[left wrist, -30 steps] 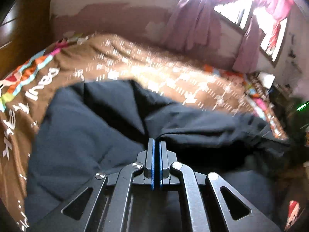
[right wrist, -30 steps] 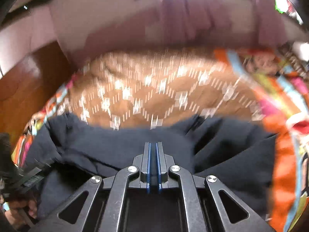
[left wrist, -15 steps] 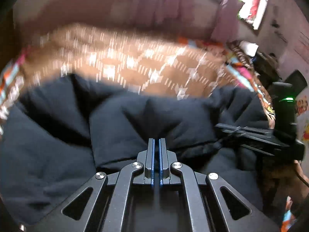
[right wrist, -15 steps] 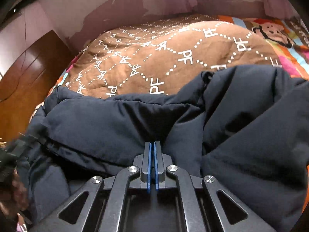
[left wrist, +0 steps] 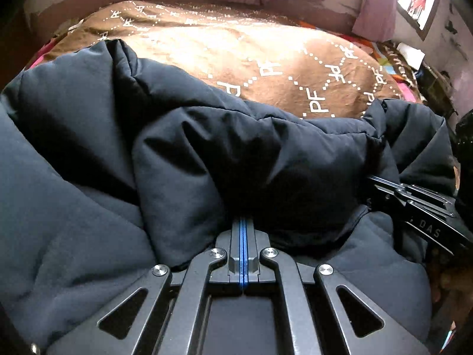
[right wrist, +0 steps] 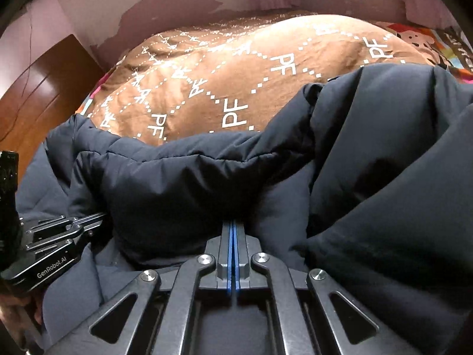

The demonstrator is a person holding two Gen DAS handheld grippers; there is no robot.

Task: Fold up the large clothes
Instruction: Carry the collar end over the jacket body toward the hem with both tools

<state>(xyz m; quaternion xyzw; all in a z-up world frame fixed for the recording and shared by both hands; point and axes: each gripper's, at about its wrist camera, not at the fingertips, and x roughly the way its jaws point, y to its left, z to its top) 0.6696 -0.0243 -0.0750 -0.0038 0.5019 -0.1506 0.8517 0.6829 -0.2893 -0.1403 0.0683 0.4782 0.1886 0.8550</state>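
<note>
Left wrist: left claw (left wrist: 242,222) clenched on a fold of the dark jacket (left wrist: 236,159), which bulges just ahead of it; right claw (left wrist: 381,186) off to its right, quilt (left wrist: 266,53) beyond.

Right wrist: right claw (right wrist: 232,224) clenched on the jacket (right wrist: 192,189) hem; left claw (right wrist: 97,217) to its left.

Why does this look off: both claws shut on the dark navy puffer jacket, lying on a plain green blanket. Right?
One thing is wrong: the blanket is brown with a white dotted diamond grid and PF lettering, as the right wrist view shows. The rest holds: the left claw and the right claw are each shut on the dark navy puffer jacket.
</note>
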